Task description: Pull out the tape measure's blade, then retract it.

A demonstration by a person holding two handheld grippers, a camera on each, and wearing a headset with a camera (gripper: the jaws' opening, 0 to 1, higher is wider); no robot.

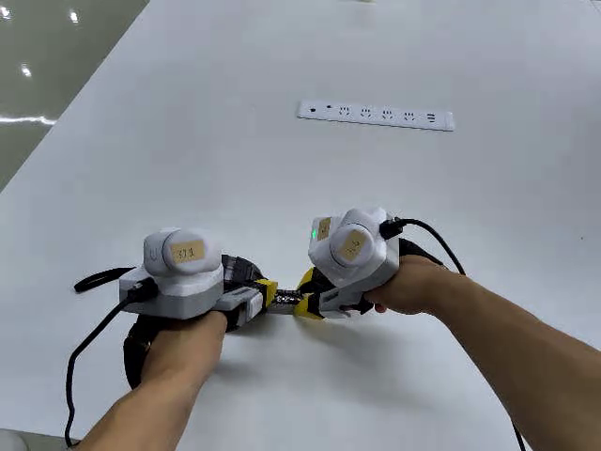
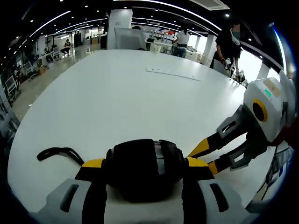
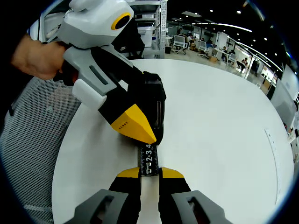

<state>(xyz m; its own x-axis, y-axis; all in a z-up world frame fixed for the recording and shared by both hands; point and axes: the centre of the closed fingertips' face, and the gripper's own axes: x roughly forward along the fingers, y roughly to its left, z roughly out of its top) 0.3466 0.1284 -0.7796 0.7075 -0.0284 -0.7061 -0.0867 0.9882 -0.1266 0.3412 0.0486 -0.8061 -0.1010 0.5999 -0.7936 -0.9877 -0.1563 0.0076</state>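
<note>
White bench (image 1: 282, 178), power strip (image 1: 376, 116) upper centre. At lower centre, the left claw (image 2: 145, 162) clamps the tape measure (image 1: 241, 272) by its black case. The right claw (image 3: 149, 173) pinches the short blade (image 3: 148, 159), which runs straight between them, towards frame right.

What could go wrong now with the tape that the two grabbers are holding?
The right gripper pinches only the very end of the blade, so the blade might slip free and snap back into the case. The left gripper clamps the rounded black case from its sides, so a harder pull might twist it or tug it out of the jaws.
</note>
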